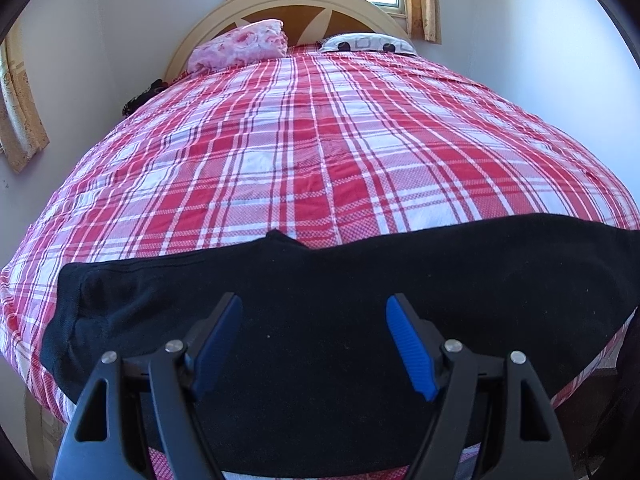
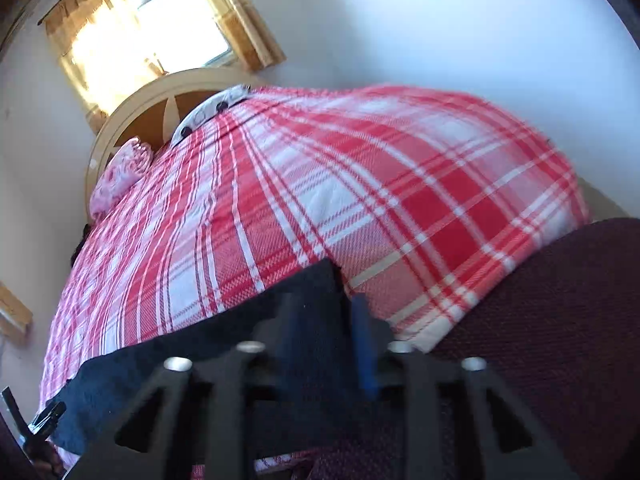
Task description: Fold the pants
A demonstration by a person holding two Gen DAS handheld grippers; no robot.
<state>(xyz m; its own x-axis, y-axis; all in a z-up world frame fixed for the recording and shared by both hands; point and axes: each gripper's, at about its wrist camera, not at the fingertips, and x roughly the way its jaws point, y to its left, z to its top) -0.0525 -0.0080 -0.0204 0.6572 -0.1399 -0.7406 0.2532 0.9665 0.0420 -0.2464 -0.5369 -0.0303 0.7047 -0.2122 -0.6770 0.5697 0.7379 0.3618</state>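
Black pants lie flat across the near edge of a bed with a red and white plaid sheet. My left gripper hovers over their middle, its blue pads wide apart with nothing between them. In the blurred right wrist view the pants end in a corner on the sheet. My right gripper is at that corner, its fingers apart and not pressing the cloth.
A pink floral pillow and a white patterned pillow lie by the curved headboard. A curtained window is behind it. Dark maroon fabric borders the bed at the right. White walls flank the bed.
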